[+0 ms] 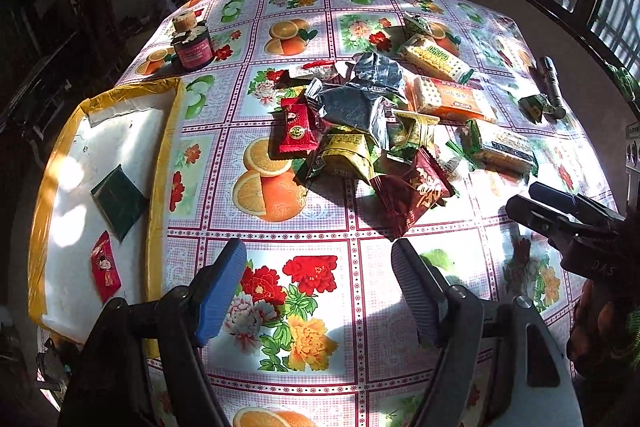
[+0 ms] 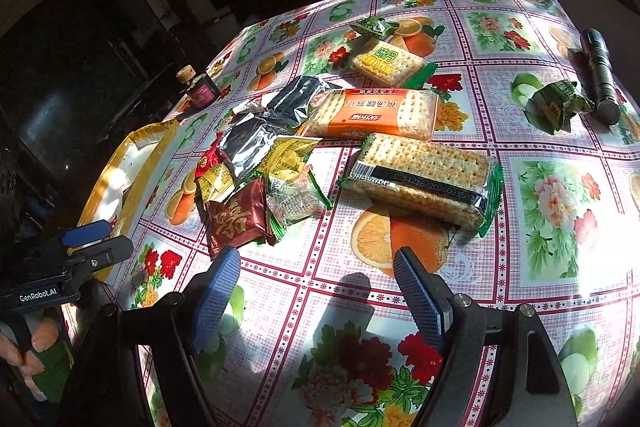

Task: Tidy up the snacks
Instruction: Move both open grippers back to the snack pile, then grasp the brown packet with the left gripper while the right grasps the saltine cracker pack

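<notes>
Snacks (image 1: pixel 360 123) lie heaped at mid-table on a fruit-and-flower tablecloth (image 1: pixel 304 227), as we see from the left wrist camera. We count three long cracker packs there: a yellow-green one (image 1: pixel 436 57) whose long axis runs from upper left to lower right, an orange one (image 1: pixel 452 99) lying nearly across the view, and a green-edged one (image 1: pixel 500 147) tilted slightly down to the right. A dark red packet (image 1: pixel 412 195) sits at the pile's near edge, and a lone green packet (image 1: pixel 534 105) rests beside a black torch (image 1: pixel 550 87) at far right. At left, a yellow-rimmed white tray (image 1: pixel 120 131) holds two packets: one dark green (image 1: pixel 119 195), one small red (image 1: pixel 105 267). One dark jar (image 1: pixel 192 47) stands beyond it. Our left gripper (image 1: pixel 318 287) hovers over bare cloth, jaws standing wide with nothing between them.

From the right wrist camera we see the same three cracker packs; the green-edged pack (image 2: pixel 424 179) lies nearest, barcode up, its long axis running left to right with a slight downward tilt. The orange pack (image 2: pixel 376 115) lies just behind, nearly parallel. Our right gripper (image 2: pixel 318 287) hangs above the cloth just short of the pile, jaws apart and empty.
</notes>
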A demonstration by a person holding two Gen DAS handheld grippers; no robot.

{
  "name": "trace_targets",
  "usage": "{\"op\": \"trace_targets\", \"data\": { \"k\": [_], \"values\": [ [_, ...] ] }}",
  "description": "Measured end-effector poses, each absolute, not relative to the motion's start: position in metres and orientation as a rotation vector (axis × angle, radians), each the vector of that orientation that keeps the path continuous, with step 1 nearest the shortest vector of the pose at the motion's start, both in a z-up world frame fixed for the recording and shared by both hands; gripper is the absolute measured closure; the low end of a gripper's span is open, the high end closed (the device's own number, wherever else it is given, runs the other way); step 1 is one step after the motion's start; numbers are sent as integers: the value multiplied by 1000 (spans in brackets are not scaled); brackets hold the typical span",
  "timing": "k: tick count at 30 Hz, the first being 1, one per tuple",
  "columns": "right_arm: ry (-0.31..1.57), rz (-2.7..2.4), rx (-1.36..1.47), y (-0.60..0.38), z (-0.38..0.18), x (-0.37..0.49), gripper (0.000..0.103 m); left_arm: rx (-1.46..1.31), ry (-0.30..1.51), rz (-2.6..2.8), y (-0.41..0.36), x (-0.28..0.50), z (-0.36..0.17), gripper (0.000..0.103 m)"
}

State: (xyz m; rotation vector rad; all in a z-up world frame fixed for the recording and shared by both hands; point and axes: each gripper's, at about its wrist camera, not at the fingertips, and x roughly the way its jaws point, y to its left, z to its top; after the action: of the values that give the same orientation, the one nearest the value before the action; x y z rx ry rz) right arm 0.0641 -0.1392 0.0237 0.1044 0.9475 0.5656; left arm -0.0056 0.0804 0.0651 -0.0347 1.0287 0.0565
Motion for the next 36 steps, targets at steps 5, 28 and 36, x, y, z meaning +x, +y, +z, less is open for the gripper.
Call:
{"op": "trace_targets", "data": {
  "k": [5, 28, 36],
  "values": [
    [926, 545, -15, -147, 29, 77, 18, 117, 1018, -62, 45, 16, 62, 25],
    [1009, 575, -353, -129, -1, 149, 13, 277, 1183, -387, -4, 90, 6, 28],
    [997, 604, -281, -131, 4, 135, 49, 201, 1170, -369, 7, 85, 12, 71]
  ]
}}
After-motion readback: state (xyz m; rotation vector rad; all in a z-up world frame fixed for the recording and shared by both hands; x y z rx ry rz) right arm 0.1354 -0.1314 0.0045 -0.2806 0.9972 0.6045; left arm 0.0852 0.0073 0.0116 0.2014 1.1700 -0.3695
